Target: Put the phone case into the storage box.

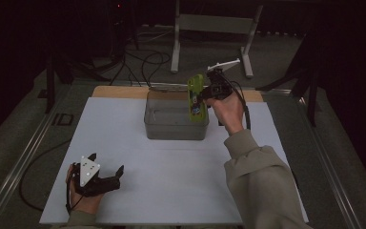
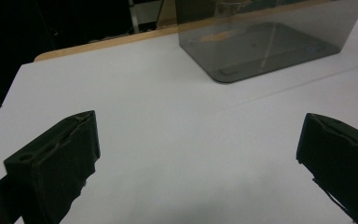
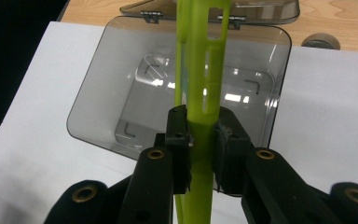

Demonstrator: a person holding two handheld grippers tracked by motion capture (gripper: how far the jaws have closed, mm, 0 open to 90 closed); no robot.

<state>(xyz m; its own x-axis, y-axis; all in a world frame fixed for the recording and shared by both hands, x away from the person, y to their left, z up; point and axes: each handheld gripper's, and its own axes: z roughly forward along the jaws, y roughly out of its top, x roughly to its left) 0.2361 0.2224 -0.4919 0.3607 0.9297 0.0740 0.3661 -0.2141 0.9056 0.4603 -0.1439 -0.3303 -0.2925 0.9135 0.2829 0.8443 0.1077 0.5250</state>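
right gripper [image 3: 200, 140]: jaws clamped on green slotted tool [image 3: 200, 70] | tool upright above clear grey bin [image 3: 88, 93] | bin on white board [image 3: 23, 140], lid hinged back

Olive sleeves [image 1: 262, 176]; black grippers, brass screws [image 3: 156, 154], 2 jaws each.

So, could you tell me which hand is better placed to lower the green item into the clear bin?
The right. The right gripper is already shut on the green item directly above the open clear bin. The left gripper rests open, holding nothing, near the table's front edge.
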